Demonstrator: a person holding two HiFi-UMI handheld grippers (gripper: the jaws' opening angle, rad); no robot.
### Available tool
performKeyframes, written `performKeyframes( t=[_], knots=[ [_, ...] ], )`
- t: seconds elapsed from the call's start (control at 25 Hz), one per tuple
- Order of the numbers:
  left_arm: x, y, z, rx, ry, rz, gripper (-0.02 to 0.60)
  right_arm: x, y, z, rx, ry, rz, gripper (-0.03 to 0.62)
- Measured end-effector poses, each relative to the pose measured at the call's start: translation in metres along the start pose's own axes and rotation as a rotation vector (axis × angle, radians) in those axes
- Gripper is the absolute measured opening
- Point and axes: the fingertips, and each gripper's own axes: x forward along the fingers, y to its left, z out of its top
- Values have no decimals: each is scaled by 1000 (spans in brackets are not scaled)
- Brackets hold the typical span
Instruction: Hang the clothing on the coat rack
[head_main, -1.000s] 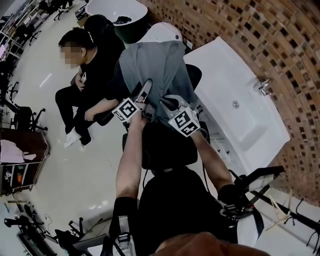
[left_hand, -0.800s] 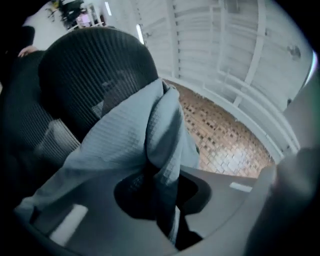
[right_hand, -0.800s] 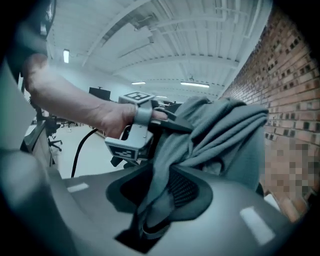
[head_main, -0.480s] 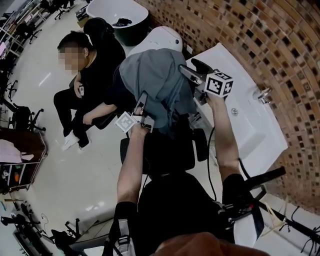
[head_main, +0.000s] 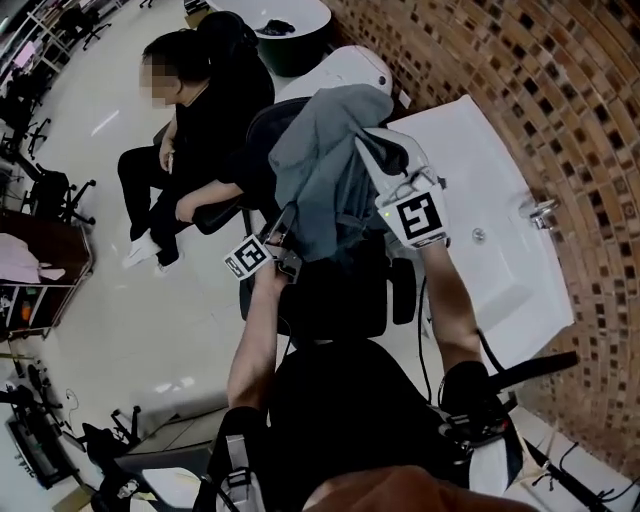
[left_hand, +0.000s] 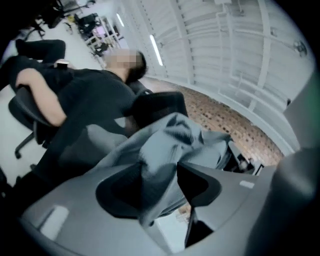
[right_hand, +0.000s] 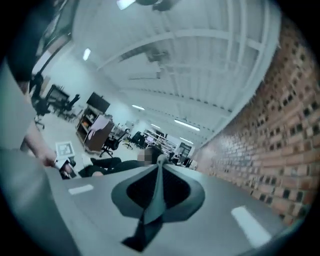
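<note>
A grey garment (head_main: 320, 175) hangs bunched between my two grippers, in front of a black office chair (head_main: 335, 295). My right gripper (head_main: 372, 150) holds its upper edge high; its jaws have just been closing and pinch a thin fold of the cloth (right_hand: 157, 192). My left gripper (head_main: 287, 215) is lower, at the garment's left side. Its jaws have just been opening, and a thick fold of grey fabric (left_hand: 175, 140) fills the gap between them, touching both pads. No coat rack shows in any view.
A person in black (head_main: 205, 120) sits in a chair just left of the garment. A white basin (head_main: 500, 250) with a tap (head_main: 540, 210) stands to the right against a brick wall (head_main: 560, 90). Office chairs and shelves line the far left.
My right gripper left the spot beside the left one, rose, and now grips the garment's top. The left gripper sank a little. The garment is lifted and stretched taller.
</note>
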Motion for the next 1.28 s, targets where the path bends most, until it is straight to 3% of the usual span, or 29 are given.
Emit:
performKeyframes(
  t=[0.12,0.2,0.28,0.36,0.44,0.52,0.64,0.72,0.76,0.8,0.84,0.92,1.0,1.12,1.28],
  knots=[
    [-26,-3,-5,-133,-68,-35,238,4,37,-18,-86,49,24,15],
    [-26,-18,-6,-106,-54,-68,238,6,49,-42,-88,97,42,15],
    [-25,-28,6,48,-31,-60,238,3,58,-61,-85,110,57,15],
    [-18,-27,19,261,15,-30,238,-7,63,-64,-113,96,58,14],
    [-1,-24,19,454,102,-16,309,-22,68,-60,-175,80,53,14],
    [23,-30,12,582,193,-51,364,-37,78,-60,-238,62,65,14],
    [69,-49,-16,655,359,-167,382,-51,96,-62,-297,53,117,14],
    [90,-58,-54,625,510,-257,376,-58,106,-61,-321,65,146,14],
    [93,-65,-71,594,557,-306,298,-62,109,-60,-335,80,152,14],
    [91,-73,-80,557,566,-354,145,-69,111,-60,-345,102,148,14],
    [86,-84,-81,514,537,-396,47,-78,109,-60,-339,128,131,14],
    [69,-108,-66,433,424,-455,38,-105,95,-61,-264,181,55,14],
    [46,-140,-51,431,337,-523,37,-140,84,-63,-157,222,-41,14],
    [-5,-223,-59,563,318,-729,35,-195,88,-56,-69,279,-181,14],
    [-86,-343,-94,788,329,-1019,35,-262,98,-12,-79,314,-361,14]
  ],
)
